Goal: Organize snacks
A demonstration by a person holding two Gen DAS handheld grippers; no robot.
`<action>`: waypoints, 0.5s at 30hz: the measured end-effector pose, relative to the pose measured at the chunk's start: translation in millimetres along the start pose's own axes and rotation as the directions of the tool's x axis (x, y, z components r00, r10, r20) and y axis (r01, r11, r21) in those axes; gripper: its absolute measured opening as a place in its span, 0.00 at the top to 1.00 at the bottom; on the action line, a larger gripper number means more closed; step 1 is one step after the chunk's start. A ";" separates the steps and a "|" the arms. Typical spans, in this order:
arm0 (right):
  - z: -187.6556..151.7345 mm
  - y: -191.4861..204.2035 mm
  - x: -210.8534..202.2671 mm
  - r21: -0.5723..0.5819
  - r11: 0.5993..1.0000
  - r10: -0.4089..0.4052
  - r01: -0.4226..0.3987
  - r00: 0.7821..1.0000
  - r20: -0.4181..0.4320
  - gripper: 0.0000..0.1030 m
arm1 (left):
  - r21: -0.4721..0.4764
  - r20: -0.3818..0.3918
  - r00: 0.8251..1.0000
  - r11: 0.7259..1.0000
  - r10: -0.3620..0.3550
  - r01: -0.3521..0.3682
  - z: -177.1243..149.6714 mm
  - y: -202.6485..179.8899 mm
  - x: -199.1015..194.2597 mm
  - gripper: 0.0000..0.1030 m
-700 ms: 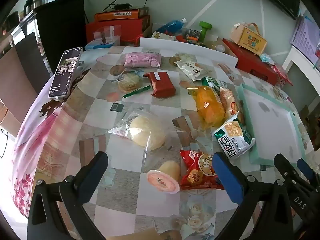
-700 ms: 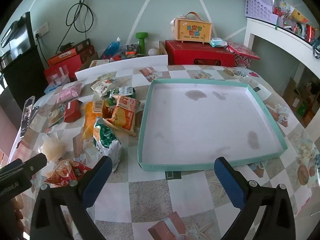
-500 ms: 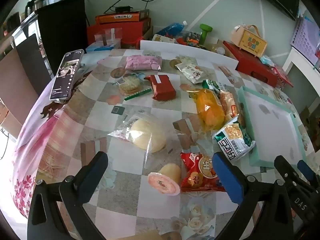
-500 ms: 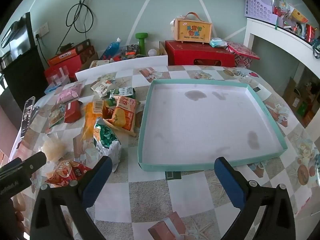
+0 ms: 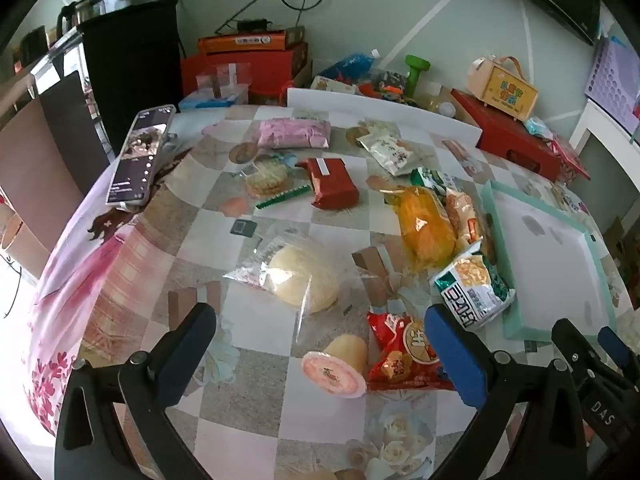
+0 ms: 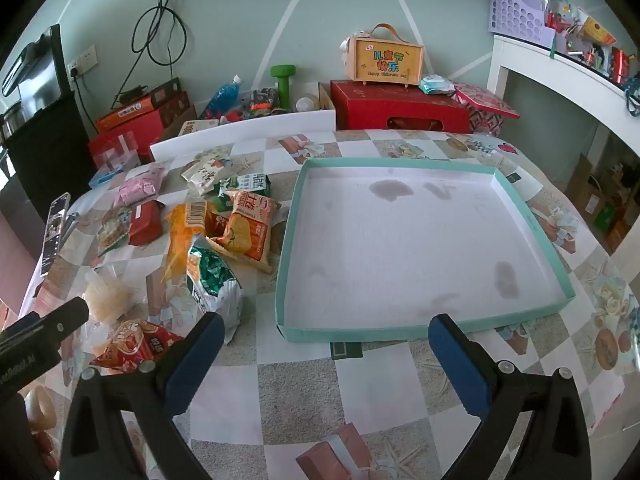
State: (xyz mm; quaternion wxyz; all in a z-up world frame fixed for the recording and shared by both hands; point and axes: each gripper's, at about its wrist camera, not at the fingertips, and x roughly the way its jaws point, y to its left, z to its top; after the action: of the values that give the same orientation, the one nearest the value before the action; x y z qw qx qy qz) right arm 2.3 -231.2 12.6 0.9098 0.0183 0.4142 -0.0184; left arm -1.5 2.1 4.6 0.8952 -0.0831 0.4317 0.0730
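Note:
Several snacks lie scattered on the patterned table. My left gripper hangs open over a pink-lidded jelly cup and a red chip bag. Farther off lie a clear bag with a pale bun, a green-and-white packet, an orange bag, a red pack and a pink pack. A shallow teal-rimmed tray with a stained white floor holds nothing; my right gripper stands open just before its near rim. The snack pile lies left of the tray.
A phone rests at the table's far-left edge. Behind the table stand red boxes, a yellow carry box, a green dumbbell and a white board. A white shelf is at right.
The left wrist view has shifted slightly, with the snacks sliding a little downward in the picture. The right wrist view looks the same. Both grippers remain open.

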 end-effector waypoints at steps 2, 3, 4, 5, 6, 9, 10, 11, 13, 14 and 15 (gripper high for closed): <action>0.0 -0.1 0.3 0.000 1.000 0.000 0.000 1.000 0.000 0.00 | -0.002 0.018 1.000 1.000 0.000 0.000 0.1 0.4 -1.7 0.00; 0.0 -0.2 0.3 0.000 1.000 -0.001 0.001 1.000 0.000 0.00 | -0.003 0.021 1.000 1.000 0.000 0.000 0.3 0.5 -2.3 0.00; 0.0 -0.2 0.2 0.000 1.000 -0.001 0.001 1.000 -0.001 0.00 | -0.006 0.020 1.000 1.000 -0.001 0.001 0.3 1.0 -2.6 0.00; 0.0 -0.4 0.2 0.000 1.000 0.000 0.000 1.000 -0.001 0.00 | -0.008 0.017 1.000 1.000 -0.003 0.003 0.3 1.4 -2.1 0.00; 0.0 -0.5 0.2 0.000 1.000 0.000 0.000 1.000 0.000 0.00 | -0.008 0.014 1.000 1.000 -0.003 0.003 0.5 1.7 -1.6 0.00; 0.1 -0.7 0.1 0.001 1.000 0.000 0.000 1.000 0.000 0.00 | -0.001 0.009 1.000 1.000 0.010 -0.010 0.2 1.3 -0.5 0.00; 0.1 -0.7 0.0 0.001 1.000 0.000 0.000 1.000 0.000 0.00 | -0.001 0.009 1.000 1.000 0.010 -0.010 0.0 1.4 -0.6 0.00; 0.1 -0.8 -0.1 0.001 1.000 0.000 0.000 1.000 0.000 0.00 | -0.002 0.007 1.000 1.000 0.010 -0.010 0.0 1.5 -0.6 0.00; 0.2 -0.8 -0.3 0.001 1.000 0.001 -0.001 1.000 0.000 0.00 | -0.007 0.009 1.000 1.000 0.012 -0.012 0.2 2.4 -0.3 0.00; 0.2 -0.9 -0.4 0.001 1.000 0.001 -0.001 1.000 0.000 0.00 | -0.009 0.009 1.000 1.000 0.011 -0.011 0.3 3.0 -0.2 0.00; 0.3 -1.0 -0.5 0.002 1.000 0.001 -0.001 1.000 0.000 0.00 | -0.013 0.008 1.000 1.000 0.009 -0.009 0.5 3.5 0.1 0.00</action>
State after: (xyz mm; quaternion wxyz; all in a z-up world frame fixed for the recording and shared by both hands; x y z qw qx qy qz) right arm 2.1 -232.2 13.1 0.9098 0.0192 0.4142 -0.0184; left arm -1.8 5.6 4.5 0.8961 -0.0866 0.4280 0.0802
